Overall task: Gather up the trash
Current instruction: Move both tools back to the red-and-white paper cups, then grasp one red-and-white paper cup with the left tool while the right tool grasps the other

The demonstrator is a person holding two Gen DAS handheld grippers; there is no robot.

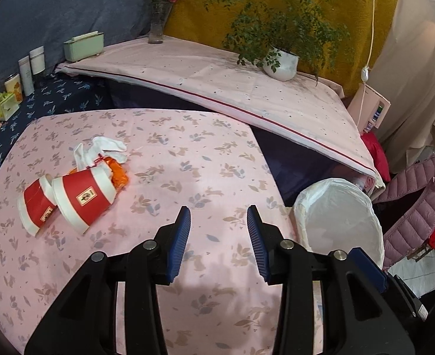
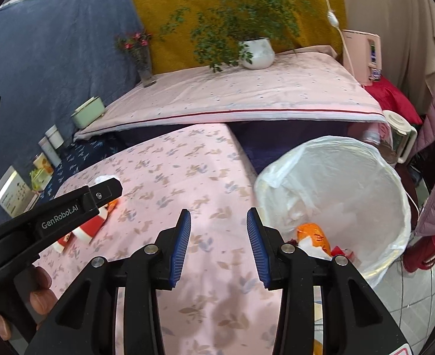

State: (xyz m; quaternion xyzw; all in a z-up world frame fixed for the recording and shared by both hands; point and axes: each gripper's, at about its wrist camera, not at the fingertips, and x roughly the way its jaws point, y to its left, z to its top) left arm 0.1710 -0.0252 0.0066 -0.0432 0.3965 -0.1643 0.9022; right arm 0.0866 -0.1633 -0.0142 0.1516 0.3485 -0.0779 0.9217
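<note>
While both tongs hang empty above it, the table (image 1: 187,153), draped in a pink leaf-print cloth, is the largest element I see and carries all remaining trash near its left edge. Beside the table's right edge stands the bin (image 2: 394,183), lined with a white bag and touching or nearly touching the cloth; in the right wrist view it already holds an orange wrapper (image 2: 313,233), some white paper and a red scrap, so I judge part of the collection done. Still on the table: two red-and-white paper cups (image 1: 69,204) lying on their sides, touching each other, with crumpled white tissue (image 1: 102,148) and an orange scrap (image 1: 119,174) just behind them toward the far left corner. I judge these to be the remaining work. My left gripper (image 1: 218,239) has its blue pads parted with only cloth visible between them, well apart from the cups. My right gripper (image 2: 218,239) is likewise released and holds nothing, poised over the table's right edge next to the bin; the left tool's body crosses the left side of its view, held by a hand (image 2: 40,293).
</note>
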